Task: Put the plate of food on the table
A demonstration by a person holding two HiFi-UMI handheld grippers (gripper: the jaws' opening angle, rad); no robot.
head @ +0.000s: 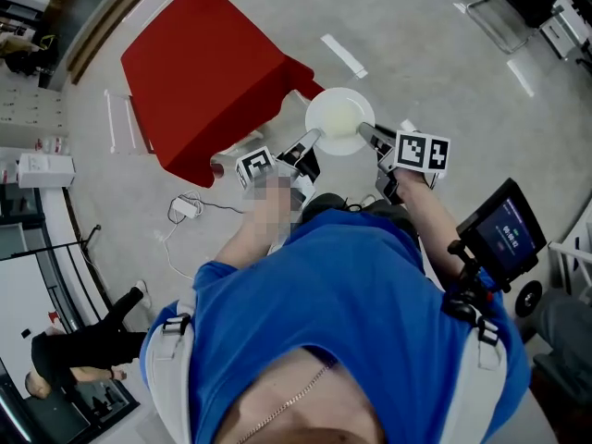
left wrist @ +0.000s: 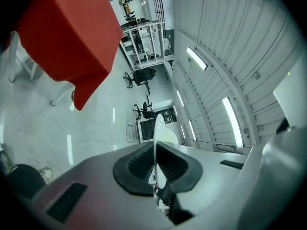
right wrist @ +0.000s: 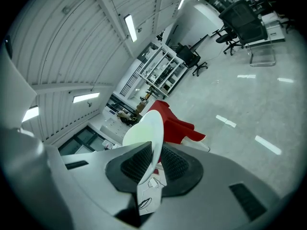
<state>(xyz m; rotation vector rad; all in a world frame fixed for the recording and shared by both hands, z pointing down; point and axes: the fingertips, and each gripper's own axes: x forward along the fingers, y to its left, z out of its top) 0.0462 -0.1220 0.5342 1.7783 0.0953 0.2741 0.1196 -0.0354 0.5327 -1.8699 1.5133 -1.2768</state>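
I have the plate (head: 338,118) pinched from both sides. My left gripper (head: 313,140) is clenched on its left rim and my right gripper (head: 367,133) on its right rim. The plate hangs in the air between them, above the glossy grey floor (head: 416,54).

The plate is round, white and smooth, with a shallow hollow that looks pale yellow. I cannot make out what lies in it.

In the left gripper view the plate (left wrist: 159,133) shows edge-on as a thin white blade. The left gripper (left wrist: 154,150) has both ribbed black rubber pads (left wrist: 139,162) pressed against it. In the right gripper view the plate (right wrist: 146,133) tilts a little, its curved face towards the camera. The right gripper (right wrist: 152,159) bites the rim between its own grooved pads (right wrist: 175,164).

The table (head: 208,72) lies under a matte red cloth that drapes in stiff, angular folds. White legs show below the hem. The plate is just beside the table's near right corner, off the cloth and not resting on it.

A white cable (head: 185,208) coils on the floor past the near edge of the table.
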